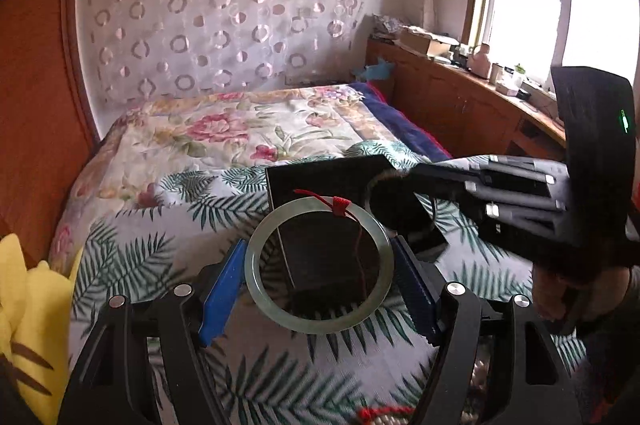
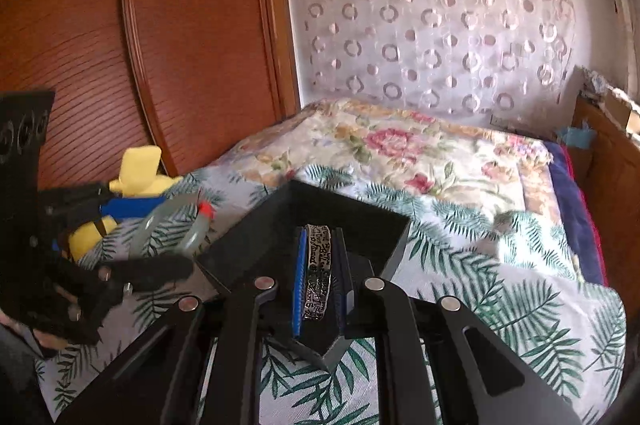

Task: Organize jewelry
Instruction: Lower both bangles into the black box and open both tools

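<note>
A black tray [image 2: 276,225] lies on the leaf-print bedspread [image 1: 152,225]. Above it, the left gripper [image 1: 320,273] clamps a pale green jade bangle [image 1: 256,265] bearing a red cord. The right gripper [image 2: 318,277] pinches an engraved silver cuff [image 2: 318,265].

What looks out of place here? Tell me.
Nothing looks damaged or spilled. The green bangle sits between the left gripper jaws, a red cord tied on it. The right gripper is shut on an engraved silver band, above the black tray on the bed.
</note>
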`<action>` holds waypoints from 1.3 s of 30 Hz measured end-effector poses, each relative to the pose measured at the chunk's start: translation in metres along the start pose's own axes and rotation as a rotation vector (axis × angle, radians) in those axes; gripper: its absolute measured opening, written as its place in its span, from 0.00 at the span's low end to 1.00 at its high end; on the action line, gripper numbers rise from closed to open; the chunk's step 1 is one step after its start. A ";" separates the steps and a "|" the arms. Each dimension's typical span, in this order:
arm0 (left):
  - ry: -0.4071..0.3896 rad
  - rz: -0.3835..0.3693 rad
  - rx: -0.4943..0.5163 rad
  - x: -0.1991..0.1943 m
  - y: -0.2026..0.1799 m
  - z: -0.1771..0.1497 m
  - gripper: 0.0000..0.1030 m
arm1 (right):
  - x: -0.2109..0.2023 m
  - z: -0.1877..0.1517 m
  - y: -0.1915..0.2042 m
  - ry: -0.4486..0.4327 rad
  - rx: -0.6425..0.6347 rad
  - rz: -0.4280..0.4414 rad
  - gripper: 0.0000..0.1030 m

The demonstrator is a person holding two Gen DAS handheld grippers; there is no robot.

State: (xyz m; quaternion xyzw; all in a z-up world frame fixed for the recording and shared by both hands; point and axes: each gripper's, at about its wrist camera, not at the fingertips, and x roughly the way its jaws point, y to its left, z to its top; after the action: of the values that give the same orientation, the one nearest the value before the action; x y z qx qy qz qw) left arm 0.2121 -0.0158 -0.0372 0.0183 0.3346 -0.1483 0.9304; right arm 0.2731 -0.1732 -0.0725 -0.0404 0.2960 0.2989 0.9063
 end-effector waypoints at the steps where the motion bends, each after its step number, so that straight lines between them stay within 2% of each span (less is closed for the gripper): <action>1: 0.006 0.003 0.002 0.006 0.001 0.003 0.67 | 0.003 -0.001 -0.001 0.009 0.006 0.004 0.14; 6: 0.035 0.009 0.019 0.026 -0.001 0.013 0.67 | 0.015 -0.008 -0.007 0.046 0.045 0.032 0.14; 10: 0.060 0.014 0.031 0.041 -0.004 0.015 0.67 | 0.010 -0.008 -0.010 0.033 0.053 0.044 0.17; 21: 0.084 0.031 0.050 0.062 -0.011 0.017 0.67 | -0.004 -0.009 -0.037 -0.001 0.102 -0.014 0.20; 22: 0.081 0.029 0.047 0.062 -0.011 0.017 0.68 | -0.003 -0.010 -0.037 0.001 0.100 -0.015 0.20; 24: 0.067 0.028 0.037 0.058 -0.009 0.018 0.76 | -0.004 -0.011 -0.037 0.002 0.095 -0.019 0.20; 30: 0.040 0.032 0.026 0.043 -0.007 0.018 0.76 | -0.004 -0.007 -0.032 -0.002 0.071 -0.032 0.20; 35: 0.016 0.046 0.008 0.020 -0.004 0.007 0.83 | -0.027 -0.003 -0.021 -0.022 0.042 -0.042 0.20; 39: 0.009 0.052 -0.005 -0.001 -0.003 -0.011 0.88 | -0.048 -0.014 -0.013 -0.013 0.024 -0.058 0.20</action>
State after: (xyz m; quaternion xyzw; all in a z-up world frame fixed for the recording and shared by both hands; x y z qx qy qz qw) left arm 0.2036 -0.0170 -0.0452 0.0251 0.3387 -0.1233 0.9324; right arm 0.2420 -0.2119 -0.0586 -0.0358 0.2923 0.2691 0.9170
